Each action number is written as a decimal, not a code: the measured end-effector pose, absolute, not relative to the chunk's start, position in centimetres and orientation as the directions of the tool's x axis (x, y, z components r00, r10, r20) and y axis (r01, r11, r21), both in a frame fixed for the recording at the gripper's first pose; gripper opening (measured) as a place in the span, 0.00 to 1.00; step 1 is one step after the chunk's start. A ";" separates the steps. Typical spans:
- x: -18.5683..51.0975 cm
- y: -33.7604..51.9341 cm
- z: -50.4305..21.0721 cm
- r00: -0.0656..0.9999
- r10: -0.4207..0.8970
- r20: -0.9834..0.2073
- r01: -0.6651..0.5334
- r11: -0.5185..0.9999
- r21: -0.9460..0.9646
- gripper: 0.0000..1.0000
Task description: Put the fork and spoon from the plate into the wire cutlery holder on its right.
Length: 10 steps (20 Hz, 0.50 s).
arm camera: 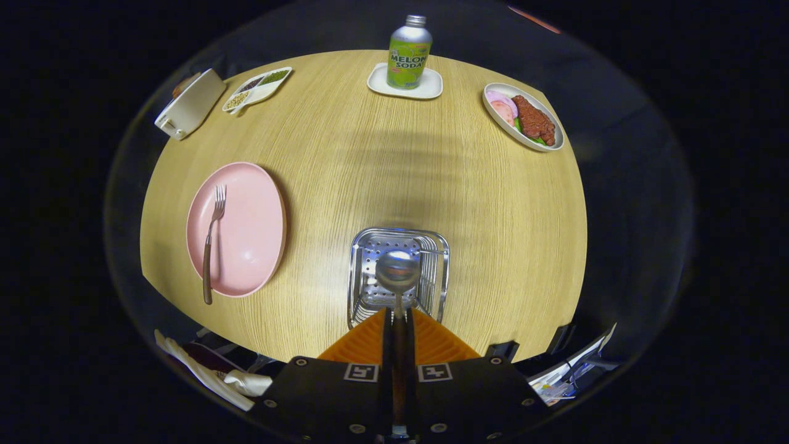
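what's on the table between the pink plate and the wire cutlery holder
Nothing: in the gripper view, bare wood runs from the pink plate to the wire cutlery holder. The gripper holds the spoon above the holder.

1. One view, riding on the gripper [397,320], looks forward along its two fingers, which close on the spoon [397,274] handle
2. It sits high over the near edge of the round table [370,160] and faces steeply down and across it
3. The wire cutlery holder [399,274] lies close, just ahead of the fingers; the pink plate [246,240] is off to the left
4. The bottle [408,52] stands at the far edge, well away
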<state>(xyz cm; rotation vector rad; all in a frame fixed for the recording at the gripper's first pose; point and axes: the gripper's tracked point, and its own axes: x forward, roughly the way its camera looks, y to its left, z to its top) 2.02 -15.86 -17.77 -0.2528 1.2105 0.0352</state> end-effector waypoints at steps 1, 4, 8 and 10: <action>2.0 -15.8 -17.5 0.366 -0.104 -0.925 -0.161 0.972 -0.173 0.10; 2.4 -15.6 -15.8 0.417 -0.097 -0.904 -0.141 0.975 -0.170 0.16; 2.8 -14.5 -13.5 0.509 -0.064 -0.859 -0.123 0.982 -0.146 0.34; 3.4 -13.4 -11.9 0.589 -0.054 -0.807 -0.109 0.983 -0.145 0.49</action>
